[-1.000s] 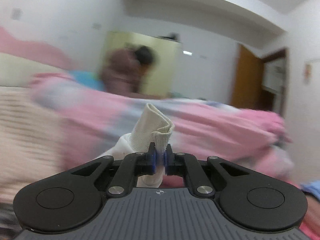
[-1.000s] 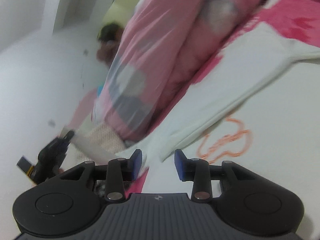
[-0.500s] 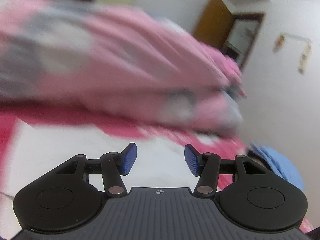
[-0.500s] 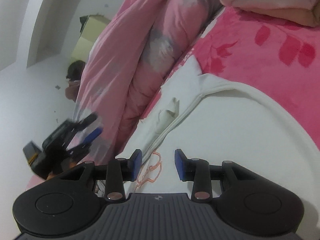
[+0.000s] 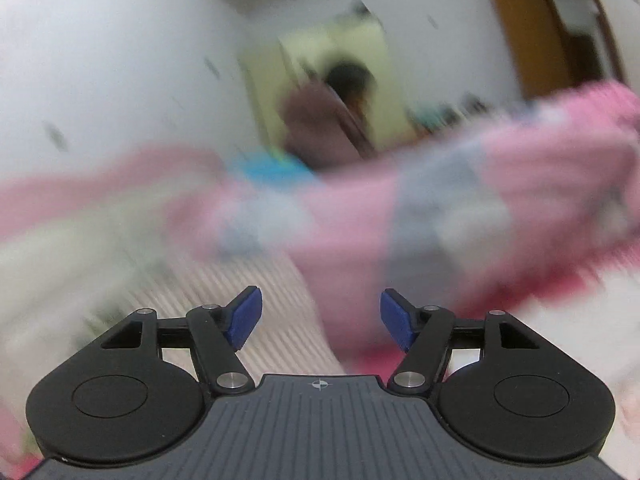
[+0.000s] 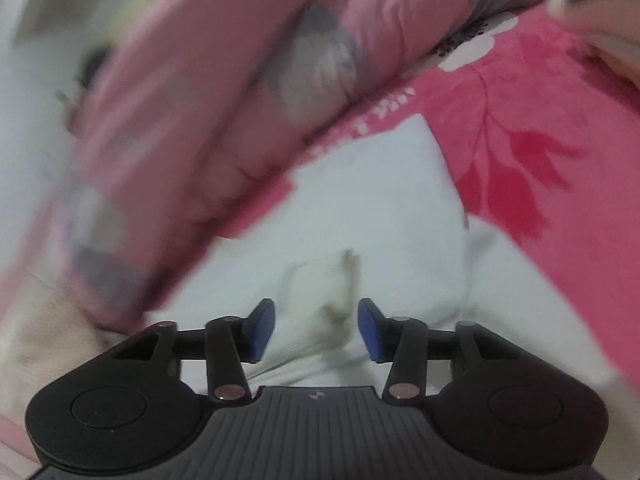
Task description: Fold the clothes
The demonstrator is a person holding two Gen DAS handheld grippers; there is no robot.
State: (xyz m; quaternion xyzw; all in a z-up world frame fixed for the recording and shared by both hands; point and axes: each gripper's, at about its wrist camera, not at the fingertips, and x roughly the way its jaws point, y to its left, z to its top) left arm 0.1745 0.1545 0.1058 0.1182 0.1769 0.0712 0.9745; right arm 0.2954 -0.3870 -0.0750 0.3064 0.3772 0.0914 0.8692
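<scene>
A white garment [image 6: 372, 204] lies spread on the red flowered bedspread [image 6: 532, 128]. Its ribbed cuff [image 6: 324, 288] lies bunched just in front of my right gripper [image 6: 316, 330], which is open with the cuff between its blue pads, not clamped. My left gripper [image 5: 320, 320] is open and empty; its view is blurred and points at a pink quilt [image 5: 440, 216]. A white patch of the garment [image 5: 580, 320] shows at that view's right edge.
A rolled pink and grey quilt [image 6: 224, 92] lies along the bed behind the garment. A striped cream cloth [image 5: 200, 300] lies at the left. A person [image 5: 332, 120] stands by a pale cabinet in the background, near a brown door [image 5: 532, 28].
My left gripper let go of the white cuff, opened wide, and swung away. My right gripper moved in over the dropped cuff, staying open.
</scene>
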